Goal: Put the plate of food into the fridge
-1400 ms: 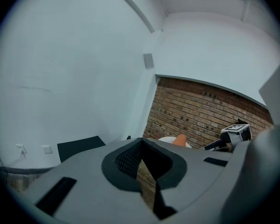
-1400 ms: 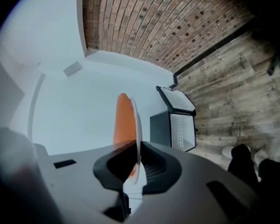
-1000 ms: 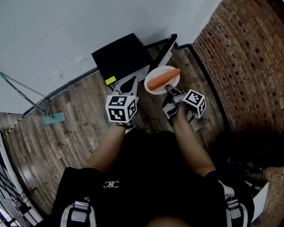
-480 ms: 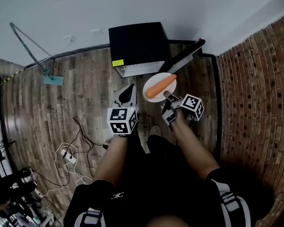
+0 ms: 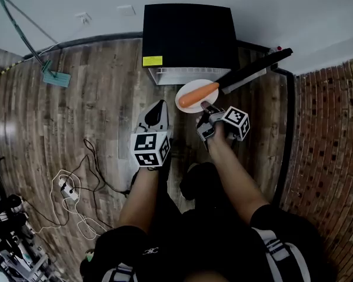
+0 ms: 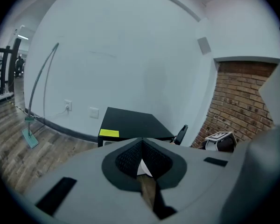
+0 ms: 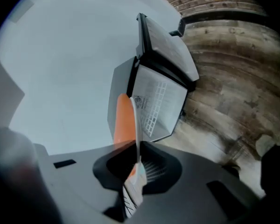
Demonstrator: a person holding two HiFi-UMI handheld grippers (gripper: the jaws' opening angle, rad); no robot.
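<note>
- The jaws of your right gripper point(image 5: 205, 108) are nearly closed. They pinch the near rim of the plate point(image 5: 194, 96), and the carrot point(image 5: 199, 93) lies across it.
- Over the last second you have turned to face the fridge point(image 5: 188, 35) squarely. The plate, still clamped, now hovers above the floor point(image 5: 94, 98) just in front of the open compartment, not yet inside.
- By my reckoning that leaves only the forward reach onto the white wire rack point(image 7: 156, 107). The door point(image 5: 256, 70) stands swung out to the right, off the path.
- Your right forearm point(image 5: 232, 169) stretches forward, and the plate looks roughly level.
- Your left gripper point(image 5: 158, 106) hangs just beside it to the left, with its jaws together on nothing, pointing at the fridge.
</note>
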